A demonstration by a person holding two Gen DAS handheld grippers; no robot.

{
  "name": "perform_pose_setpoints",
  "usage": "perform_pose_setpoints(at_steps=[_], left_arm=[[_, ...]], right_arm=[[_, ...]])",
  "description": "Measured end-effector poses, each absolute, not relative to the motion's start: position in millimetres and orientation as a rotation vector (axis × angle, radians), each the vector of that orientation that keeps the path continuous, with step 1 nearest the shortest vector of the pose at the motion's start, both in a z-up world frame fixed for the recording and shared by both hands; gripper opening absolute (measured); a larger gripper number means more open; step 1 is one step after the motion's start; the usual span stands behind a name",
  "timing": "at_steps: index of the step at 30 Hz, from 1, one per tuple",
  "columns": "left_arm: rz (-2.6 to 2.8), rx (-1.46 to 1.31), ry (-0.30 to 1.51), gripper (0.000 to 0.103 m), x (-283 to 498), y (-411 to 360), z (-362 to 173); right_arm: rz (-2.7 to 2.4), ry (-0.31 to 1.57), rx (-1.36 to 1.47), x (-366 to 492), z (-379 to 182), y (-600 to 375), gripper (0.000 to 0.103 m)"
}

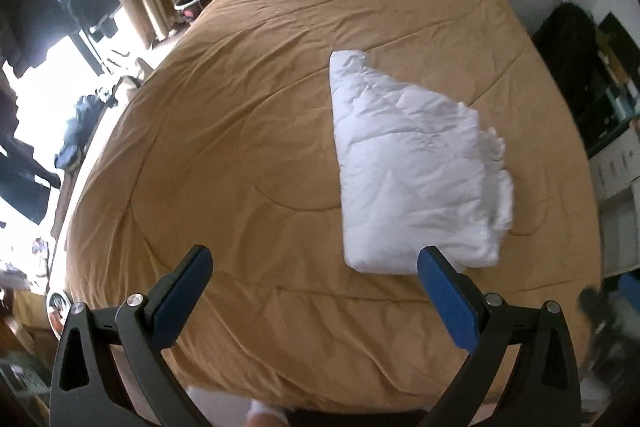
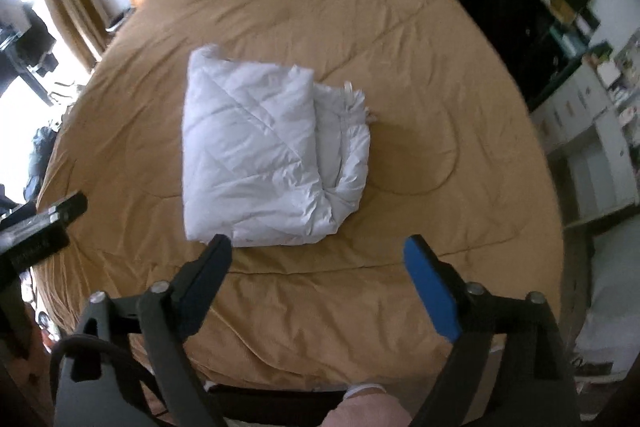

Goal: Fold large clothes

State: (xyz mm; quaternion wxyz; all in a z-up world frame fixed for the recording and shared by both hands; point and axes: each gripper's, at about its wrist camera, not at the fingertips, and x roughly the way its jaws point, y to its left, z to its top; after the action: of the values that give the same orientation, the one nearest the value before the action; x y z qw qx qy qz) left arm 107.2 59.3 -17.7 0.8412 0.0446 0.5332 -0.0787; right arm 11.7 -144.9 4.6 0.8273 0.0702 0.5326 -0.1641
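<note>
On my left, the left gripper point(image 1: 314, 259) hangs above the near part of the bed point(image 1: 248, 115), its fingers point(image 1: 182, 301) spread wide with nothing between them. The folded white quilted garment point(image 1: 412, 163) lies on the tan cover, right of the bed's middle in this view, clear of both grippers. My right gripper point(image 2: 318, 251) also stands well apart from it, fingers point(image 2: 430, 291) wide and empty, the bundle ahead and slightly left.

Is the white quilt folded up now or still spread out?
Folded: the white quilt lies as a compact layered bundle on the tan bedspread, held by neither gripper.
</note>
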Motion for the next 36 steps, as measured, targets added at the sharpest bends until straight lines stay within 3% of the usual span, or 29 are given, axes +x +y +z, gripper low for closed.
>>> perform_pose_setpoints(at_steps=[2, 13, 36], left_arm=[[-0.153, 0.088, 1.115, 0.102, 88.8, 57.0, -9.7], [-0.143, 0.169, 1.008, 0.102, 20.7, 31.9, -22.7], [-0.23, 0.083, 1.079, 0.102, 17.3, 39.8, -31.1]], right_arm=[[-0.331, 1.109, 0.102, -7.0, 9.1, -130.6, 0.103], [-0.266, 1.115, 0.055, -51.6, -25.4, -118.6, 0.103], [-0.266, 1.144, 0.133, -57.5, -31.4, -128.4, 0.103]])
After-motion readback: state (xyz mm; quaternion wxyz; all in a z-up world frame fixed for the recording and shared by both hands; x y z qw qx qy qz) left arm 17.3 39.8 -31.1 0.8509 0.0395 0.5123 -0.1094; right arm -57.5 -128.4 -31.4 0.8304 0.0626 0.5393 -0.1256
